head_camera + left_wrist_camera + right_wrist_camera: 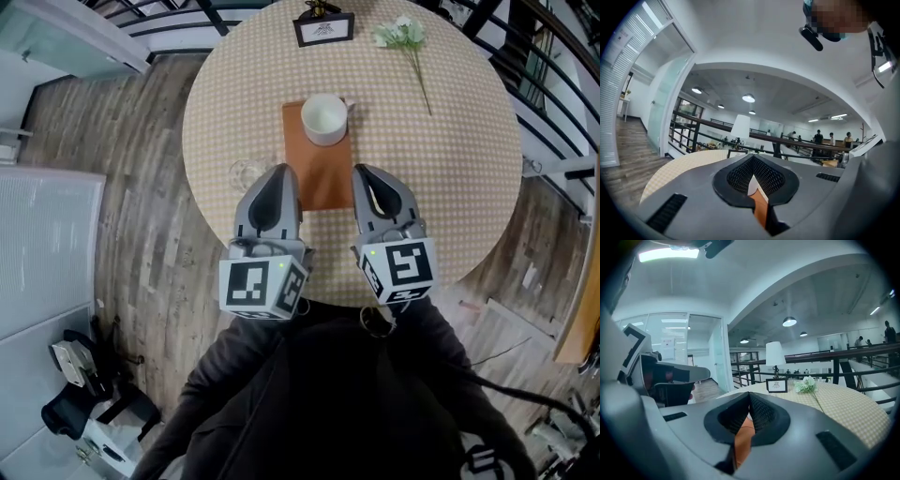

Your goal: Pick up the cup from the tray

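A white cup (324, 118) stands on the far end of an orange-brown tray (319, 169) in the middle of the round checked table (450, 159). My left gripper (282, 174) hovers at the tray's near left corner, jaws shut with nothing in them. My right gripper (362, 174) is at the tray's near right corner, also shut and empty. Both are well short of the cup. Between the closed jaws in the left gripper view I see a sliver of the cup (752, 183) and tray (761, 210); the right gripper view shows only the tray (742, 442).
A clear glass (246, 175) stands on the table just left of my left gripper. A framed card (323, 28) and a white flower sprig (405, 39) lie at the far side. A railing (553, 66) runs past the table's right.
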{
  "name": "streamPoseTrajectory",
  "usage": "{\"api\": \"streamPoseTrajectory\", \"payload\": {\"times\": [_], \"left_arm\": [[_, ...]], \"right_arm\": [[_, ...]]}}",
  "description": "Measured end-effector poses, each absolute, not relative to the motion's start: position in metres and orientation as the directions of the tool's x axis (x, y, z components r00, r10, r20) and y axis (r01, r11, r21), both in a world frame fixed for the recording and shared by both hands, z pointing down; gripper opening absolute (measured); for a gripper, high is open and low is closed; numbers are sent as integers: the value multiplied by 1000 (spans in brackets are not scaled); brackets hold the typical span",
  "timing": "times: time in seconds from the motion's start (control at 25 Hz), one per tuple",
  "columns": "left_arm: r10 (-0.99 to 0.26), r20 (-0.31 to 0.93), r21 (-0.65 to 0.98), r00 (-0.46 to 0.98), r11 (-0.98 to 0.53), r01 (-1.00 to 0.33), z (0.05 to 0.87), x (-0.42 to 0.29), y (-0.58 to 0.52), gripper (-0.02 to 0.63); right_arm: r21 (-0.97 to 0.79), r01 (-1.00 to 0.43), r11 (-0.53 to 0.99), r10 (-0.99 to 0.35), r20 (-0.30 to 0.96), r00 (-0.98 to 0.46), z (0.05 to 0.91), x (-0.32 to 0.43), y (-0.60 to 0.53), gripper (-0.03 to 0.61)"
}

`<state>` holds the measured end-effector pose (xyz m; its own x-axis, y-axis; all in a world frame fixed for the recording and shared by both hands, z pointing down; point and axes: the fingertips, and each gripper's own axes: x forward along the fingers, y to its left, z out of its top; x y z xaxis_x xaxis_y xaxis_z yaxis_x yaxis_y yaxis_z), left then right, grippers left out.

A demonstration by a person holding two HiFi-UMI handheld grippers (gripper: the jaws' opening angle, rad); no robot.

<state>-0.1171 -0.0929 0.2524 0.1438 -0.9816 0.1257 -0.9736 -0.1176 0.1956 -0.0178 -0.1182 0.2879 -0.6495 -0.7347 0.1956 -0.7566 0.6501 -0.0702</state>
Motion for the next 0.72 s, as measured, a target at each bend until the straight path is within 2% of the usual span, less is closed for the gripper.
{"api": "streamPoseTrajectory", "payload": {"times": [0.44, 0.48, 0.52, 0.56, 0.64, 0.72], "left_arm": [[-963, 199, 203, 181, -140, -969, 296, -138, -121, 6], [-962, 203, 208, 180, -137, -968, 299, -142, -125, 6], [-962, 206, 213, 179, -135, -968, 302, -144, -128, 6], [-961, 210, 217, 179, -133, -967, 304, -147, -132, 6], [-959, 217, 223, 181, -132, -966, 309, -150, -138, 6], [-957, 224, 229, 184, -131, -964, 313, -154, -144, 6]], "right_arm": [[-79, -788, 610, -743, 290, -604, 340, -40, -162, 9], [-78, -789, 610, -742, 294, -603, 343, -42, -166, 54], [-79, -788, 611, -739, 300, -603, 346, -44, -170, 141], [-80, -787, 612, -736, 307, -604, 350, -46, -174, 187], [-82, -787, 612, -731, 322, -602, 358, -50, -181, 239], [-82, -782, 618, -722, 333, -606, 364, -56, -190, 256]]}}
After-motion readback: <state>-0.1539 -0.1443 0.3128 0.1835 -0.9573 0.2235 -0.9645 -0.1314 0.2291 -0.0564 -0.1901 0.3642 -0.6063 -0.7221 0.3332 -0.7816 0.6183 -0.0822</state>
